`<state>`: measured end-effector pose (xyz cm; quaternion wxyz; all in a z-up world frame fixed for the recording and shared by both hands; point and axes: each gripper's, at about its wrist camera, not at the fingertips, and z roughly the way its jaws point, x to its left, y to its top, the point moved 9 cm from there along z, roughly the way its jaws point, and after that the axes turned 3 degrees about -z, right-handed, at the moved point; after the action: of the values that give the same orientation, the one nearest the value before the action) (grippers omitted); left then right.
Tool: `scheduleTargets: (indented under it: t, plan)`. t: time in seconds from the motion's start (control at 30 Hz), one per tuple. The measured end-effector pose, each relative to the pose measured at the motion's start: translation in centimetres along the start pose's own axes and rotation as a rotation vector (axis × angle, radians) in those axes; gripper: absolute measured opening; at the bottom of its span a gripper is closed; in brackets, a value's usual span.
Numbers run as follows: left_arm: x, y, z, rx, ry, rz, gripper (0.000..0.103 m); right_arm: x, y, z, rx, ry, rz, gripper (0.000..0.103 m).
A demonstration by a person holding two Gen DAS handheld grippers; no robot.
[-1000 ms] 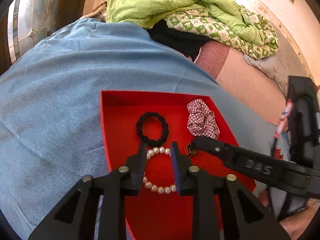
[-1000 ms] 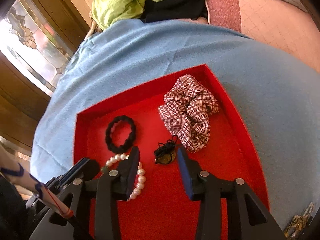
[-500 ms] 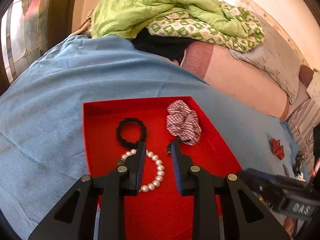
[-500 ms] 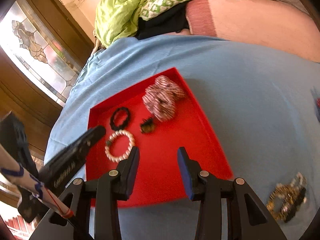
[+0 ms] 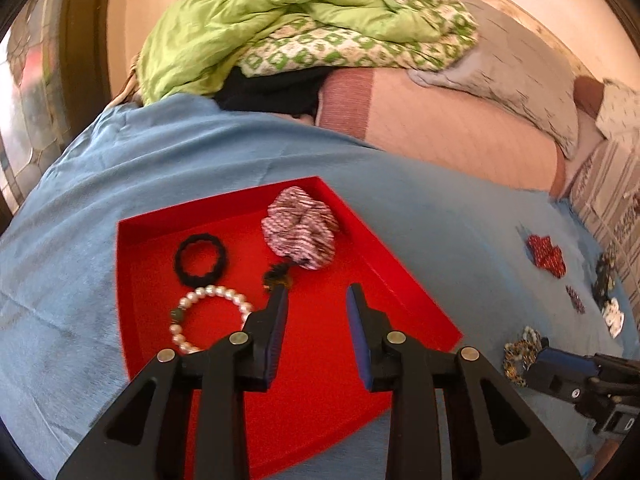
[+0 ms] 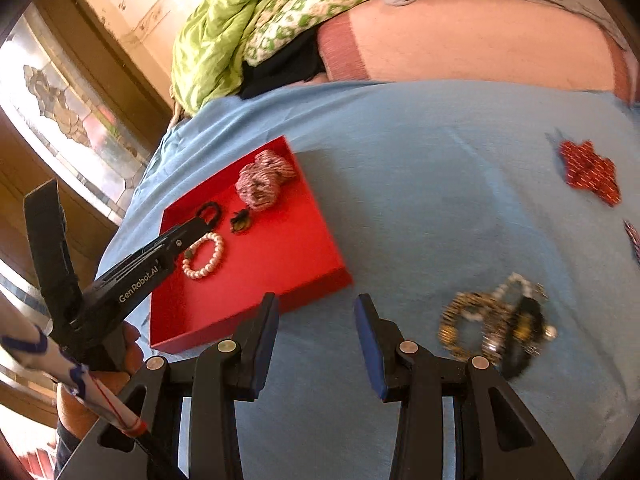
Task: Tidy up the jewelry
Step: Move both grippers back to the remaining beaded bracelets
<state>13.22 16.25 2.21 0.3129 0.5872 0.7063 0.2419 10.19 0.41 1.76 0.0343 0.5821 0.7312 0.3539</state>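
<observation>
A red tray (image 5: 404, 280) sits on a blue blanket (image 5: 120, 168) at the center of the left wrist view, holding four pieces: a pearl bracelet (image 5: 208, 312) at lower left of the tray, a black hair tie (image 5: 201, 259) just above it, a red-and-white checked scrunchie (image 5: 301, 233) near the tray's top corner, and a small dark pendant (image 5: 276, 276) touching the scrunchie's lower edge. The left gripper (image 5: 316, 320) hovers over the tray's bare middle, its jaws parted and grasping nothing, the left fingertip close beside the pearl bracelet. In the right wrist view, the tray appears at center left and the right gripper (image 6: 316, 336) hangs at the bottom of the frame over bare blanket just off the tray's lower corner, jaws likewise spread and empty. To the right of it, in the lower right of that frame, lies a blurred tangle of gold and black jewelry (image 6: 496, 328) on the blanket. A red patterned scrunchie (image 6: 588, 172) rests well apart at the upper right, with a small striped piece (image 6: 634, 238) at the right edge. A green quilt (image 5: 272, 28) is heaped across the top of both frames, and a stained-glass window (image 6: 60, 120) fills the upper left of the right wrist view.
</observation>
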Motion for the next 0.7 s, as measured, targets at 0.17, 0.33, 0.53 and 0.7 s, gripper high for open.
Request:
scheduleTargets:
  t: [0.17, 0.33, 0.53, 0.7]
  plan:
    - [-2.6, -0.7, 0.2, 0.006, 0.005, 0.069, 0.029, -3.0, -0.7, -1.1, -0.010, -0.005, 0.052, 0.043]
    - [-4.7, -1.2, 0.6, 0.013, 0.010, 0.119, 0.029, -5.0, -0.8, -2.3, -0.021, -0.004, 0.072, 0.042]
    - [-7.1, -1.7, 1.4, 0.025, 0.001, 0.156, 0.029, -7.5, -1.2, -3.0, -0.020, -0.016, 0.096, 0.042]
    - [-9.5, -2.4, 1.7, 0.039, -0.028, 0.203, 0.029, -10.2, -1.5, -3.9, -0.028, -0.050, 0.129, 0.042]
